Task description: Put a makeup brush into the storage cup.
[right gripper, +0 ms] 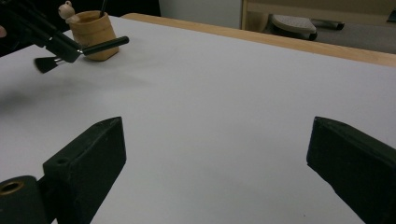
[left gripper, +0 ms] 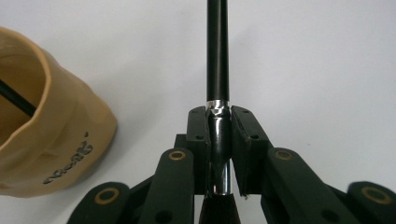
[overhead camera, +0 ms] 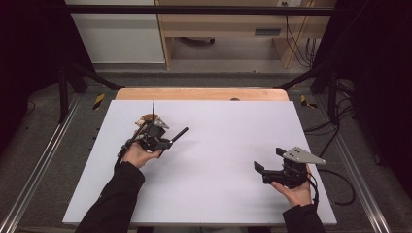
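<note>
My left gripper (left gripper: 219,123) is shut on a brush (left gripper: 217,51). The pads clamp its silver ferrule, the black handle points away from the gripper, and dark bristles sit back between the arms. In the high view, the left gripper (overhead camera: 165,141) holds the brush (overhead camera: 179,134) just above the table, beside a tan cup (overhead camera: 148,119). Another thin black stick (overhead camera: 153,108) stands in that cup (left gripper: 70,135). My right gripper (overhead camera: 268,160) rests open at the near right, with nothing between its jaws (right gripper: 217,140). Its view also shows the cup (right gripper: 93,30) and the held brush (right gripper: 105,45).
The white table top (overhead camera: 218,145) ends in a wooden edge (overhead camera: 201,93) at the far side. A small bead figure (right gripper: 66,9) sits on the cup's rim. Black frame bars and cables stand around the table.
</note>
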